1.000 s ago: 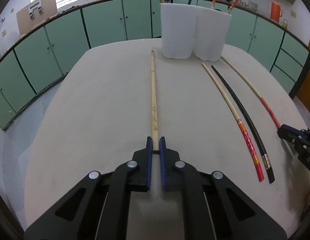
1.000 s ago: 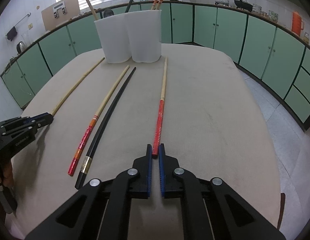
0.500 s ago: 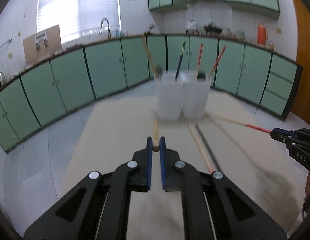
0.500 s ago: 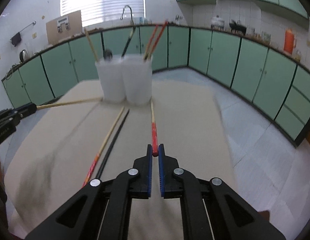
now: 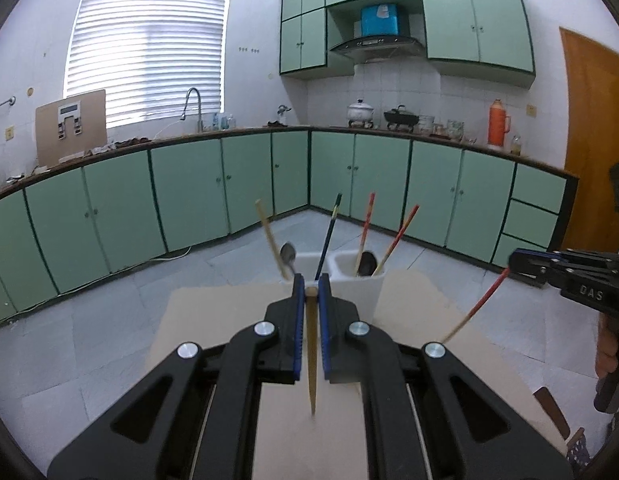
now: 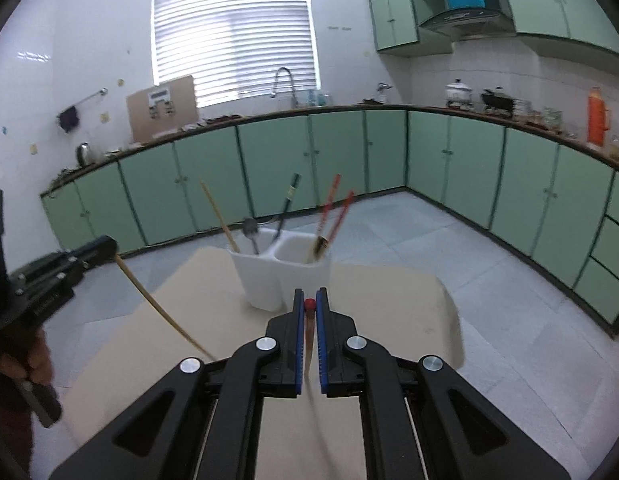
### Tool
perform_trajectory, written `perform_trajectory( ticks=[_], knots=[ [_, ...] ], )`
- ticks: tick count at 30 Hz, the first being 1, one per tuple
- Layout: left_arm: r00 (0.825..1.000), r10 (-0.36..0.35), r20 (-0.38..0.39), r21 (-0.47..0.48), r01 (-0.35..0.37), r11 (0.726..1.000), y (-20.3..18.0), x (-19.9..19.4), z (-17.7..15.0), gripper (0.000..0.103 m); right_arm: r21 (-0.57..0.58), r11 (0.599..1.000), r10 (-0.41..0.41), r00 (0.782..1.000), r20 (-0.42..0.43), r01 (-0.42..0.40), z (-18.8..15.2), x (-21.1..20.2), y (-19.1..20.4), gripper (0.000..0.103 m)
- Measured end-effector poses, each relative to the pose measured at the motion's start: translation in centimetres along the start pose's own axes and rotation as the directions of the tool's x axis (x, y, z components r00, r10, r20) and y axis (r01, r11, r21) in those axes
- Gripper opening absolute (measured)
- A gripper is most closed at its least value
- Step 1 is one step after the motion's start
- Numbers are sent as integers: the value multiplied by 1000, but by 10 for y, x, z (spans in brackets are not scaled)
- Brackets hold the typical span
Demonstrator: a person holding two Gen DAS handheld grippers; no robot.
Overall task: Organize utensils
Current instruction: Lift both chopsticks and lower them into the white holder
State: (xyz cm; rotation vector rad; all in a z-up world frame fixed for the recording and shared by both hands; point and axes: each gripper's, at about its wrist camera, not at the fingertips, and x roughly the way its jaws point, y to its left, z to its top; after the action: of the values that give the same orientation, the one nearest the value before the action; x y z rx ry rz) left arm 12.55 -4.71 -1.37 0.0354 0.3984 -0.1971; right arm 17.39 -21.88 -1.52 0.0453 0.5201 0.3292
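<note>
A: Both chopsticks are up off the table since a second ago! Left gripper (image 5: 310, 291) is clamped on the bamboo chopstick (image 5: 311, 364), which hangs in the air on the near side of the white holder (image 5: 359, 286).

B: And the right gripper (image 6: 309, 304) pinches the red-tipped chopstick (image 6: 308, 334) by its red end, also just short of the holder.

A: This looks like the carry step. Next, I'd say, each stick needs tipping upright over a compartment.

B: Agreed. For now both long axes slant, held ends high, free ends trailing down toward the tabletop (image 6: 409, 300).
</note>
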Motion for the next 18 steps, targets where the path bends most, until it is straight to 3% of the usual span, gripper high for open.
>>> perform_trajectory(
  ticks=[10,18],
  knots=[
    [995,-51,90,-10,52,999,5,-5,47,6,-68,993,99,994,52,-95,61,3,20,6],
    [972,-53,227,-7,56,998,4,-9,107,6,-96,993,90,979,182,-73,126,-3,21,6]
  ],
)
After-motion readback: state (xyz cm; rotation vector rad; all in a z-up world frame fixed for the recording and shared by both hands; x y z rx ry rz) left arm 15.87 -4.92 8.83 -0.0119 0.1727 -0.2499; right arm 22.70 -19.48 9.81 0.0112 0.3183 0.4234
